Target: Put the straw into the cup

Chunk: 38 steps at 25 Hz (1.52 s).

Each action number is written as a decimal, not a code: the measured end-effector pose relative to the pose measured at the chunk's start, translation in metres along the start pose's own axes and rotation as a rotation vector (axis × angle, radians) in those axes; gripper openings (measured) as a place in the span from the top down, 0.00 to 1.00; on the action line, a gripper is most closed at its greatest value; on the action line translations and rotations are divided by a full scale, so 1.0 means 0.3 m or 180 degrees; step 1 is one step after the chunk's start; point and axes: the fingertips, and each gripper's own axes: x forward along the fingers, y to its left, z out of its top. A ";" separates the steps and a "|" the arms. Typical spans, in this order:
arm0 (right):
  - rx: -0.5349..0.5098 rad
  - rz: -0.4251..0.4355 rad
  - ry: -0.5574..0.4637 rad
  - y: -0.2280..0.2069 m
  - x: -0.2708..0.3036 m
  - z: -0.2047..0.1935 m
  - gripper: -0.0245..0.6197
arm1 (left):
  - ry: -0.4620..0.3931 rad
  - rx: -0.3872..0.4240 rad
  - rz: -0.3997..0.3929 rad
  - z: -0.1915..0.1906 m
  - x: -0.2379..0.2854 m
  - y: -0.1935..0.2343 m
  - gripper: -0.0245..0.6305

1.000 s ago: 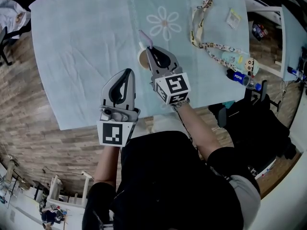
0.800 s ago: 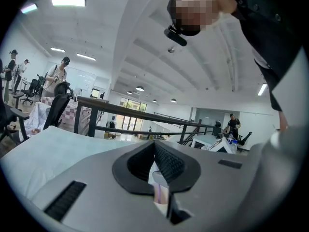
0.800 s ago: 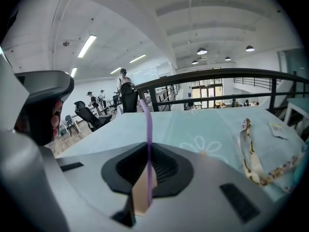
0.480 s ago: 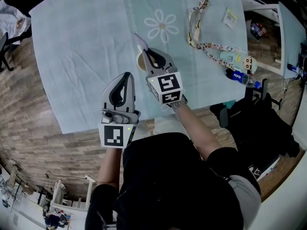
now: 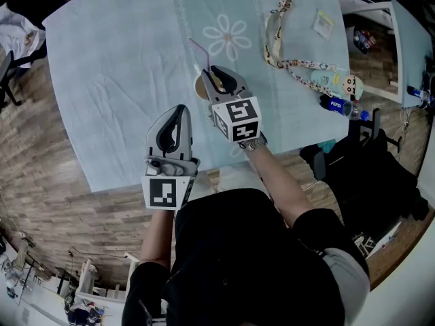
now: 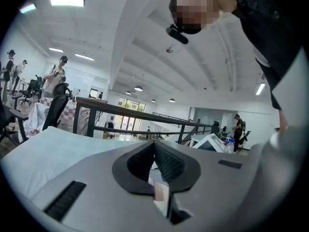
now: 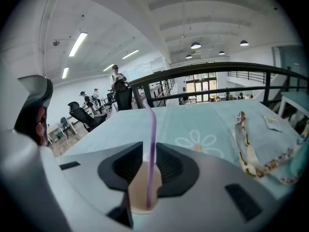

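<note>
A tan paper cup [image 5: 201, 88] [image 7: 145, 195] stands on the pale blue tablecloth [image 5: 122, 66] near the front edge. A thin purple straw [image 5: 196, 51] [image 7: 150, 144] has its lower end in the cup and leans away, rising past the jaw tips. My right gripper [image 5: 212, 70] [image 7: 148, 148] hovers over the cup. Its jaws stand a little apart, with the straw between them and a thin gap showing on the left side. My left gripper [image 5: 178, 109] [image 6: 154, 143] is shut and empty, held over the table's front edge to the left of the cup.
A patterned lanyard [image 5: 285, 53] with a cartoon tag [image 5: 336, 83] lies at the right. A blue bottle [image 5: 343, 107] sits at the table's right edge and a small packet [image 5: 323, 22] at the far right. A flower print [image 5: 228, 36] lies just beyond the cup.
The right gripper has brought the straw down into the cup, and its jaws have parted slightly. The left gripper has stayed where it was, still shut.
</note>
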 end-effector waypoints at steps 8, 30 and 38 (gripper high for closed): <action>0.0056 -0.0128 -0.0246 0.000 -0.115 0.050 0.83 | -0.0150 0.0066 -0.0121 0.055 -0.033 -0.034 0.94; -0.0077 -0.0073 -0.1478 0.302 -0.673 0.424 0.95 | -0.0603 0.0291 -0.0456 0.340 -0.249 -0.185 0.94; -0.0241 0.0059 -0.1792 0.442 -0.856 0.496 0.95 | -0.0740 0.0367 -0.0609 0.425 -0.343 -0.242 0.94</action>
